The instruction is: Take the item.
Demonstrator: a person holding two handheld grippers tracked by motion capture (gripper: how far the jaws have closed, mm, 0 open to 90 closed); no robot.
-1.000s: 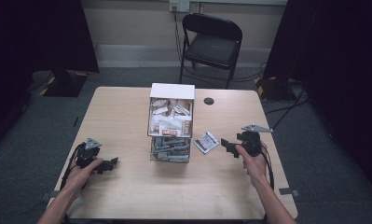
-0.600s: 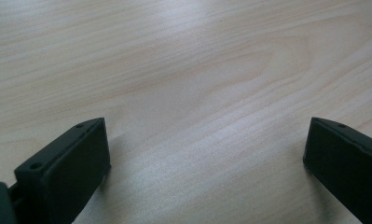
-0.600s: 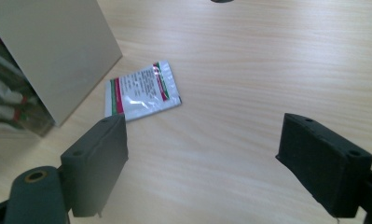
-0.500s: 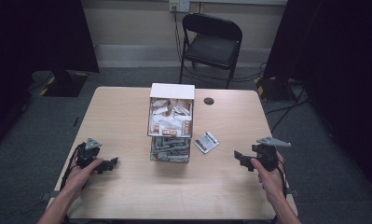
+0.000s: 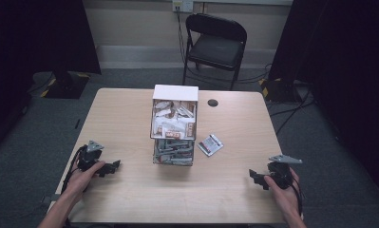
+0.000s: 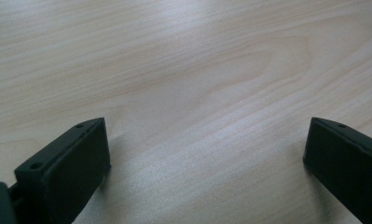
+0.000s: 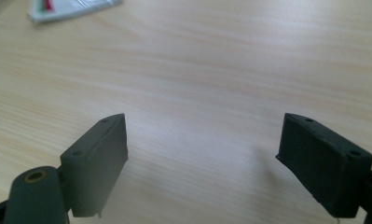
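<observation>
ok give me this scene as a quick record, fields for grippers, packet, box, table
left gripper: open, jaws wide apart, low over bare wood at the table's near left, nothing between them
right gripper: open, empty, near right of the table
loose packet: lies flat on the table, right of the box, apart from both grippers
box: clear, mid-table, full of small packets, white flap at its far end
table: light wood, a small black disc near the far edge
chair: black folding, beyond the table
</observation>
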